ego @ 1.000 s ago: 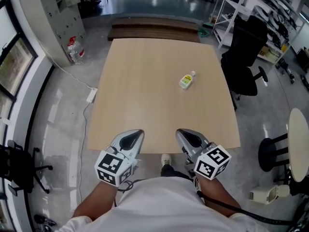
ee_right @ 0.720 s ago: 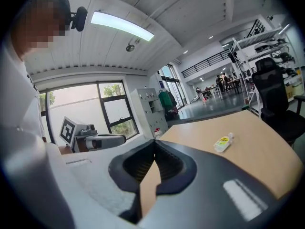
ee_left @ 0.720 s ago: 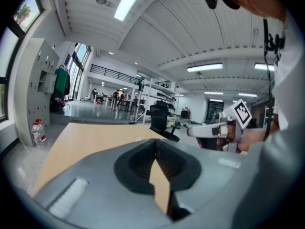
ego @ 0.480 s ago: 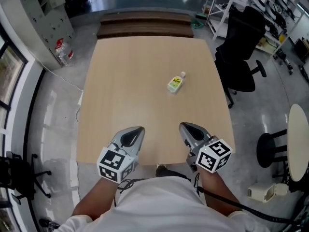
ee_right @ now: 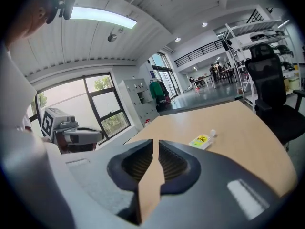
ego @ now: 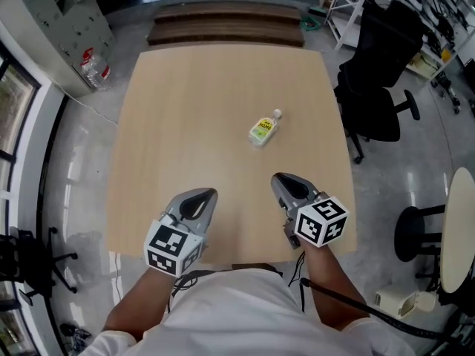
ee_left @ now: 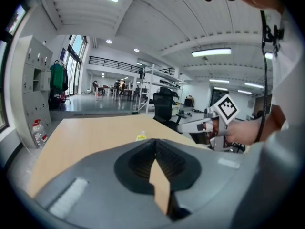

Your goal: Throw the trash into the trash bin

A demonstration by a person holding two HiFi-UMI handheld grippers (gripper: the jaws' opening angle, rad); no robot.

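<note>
A small clear bottle with a yellow-green label (ego: pixel 263 128) lies on its side on the light wooden table (ego: pixel 185 110), right of centre. It also shows as the bottle (ee_left: pixel 141 137) in the left gripper view and the bottle (ee_right: pixel 202 140) in the right gripper view. My left gripper (ego: pixel 204 193) hovers over the table's near edge, shut and empty. My right gripper (ego: pixel 278 176) is beside it, nearer the bottle but well short of it. Its jaws have just been opening, a slim gap shows, and nothing is between them. No trash bin is in view.
A black office chair (ego: pixel 378 73) stands at the table's right side. A dark wooden platform (ego: pixel 226 24) lies beyond the far edge. A large water bottle (ego: pixel 93 67) sits on the floor at the far left. A round white table (ego: pixel 460 221) and a black stool (ego: pixel 415 236) are at the right.
Both grippers have moved forward from beyond the near edge to over the tabletop. The bottle now lies closer to the right gripper.
</note>
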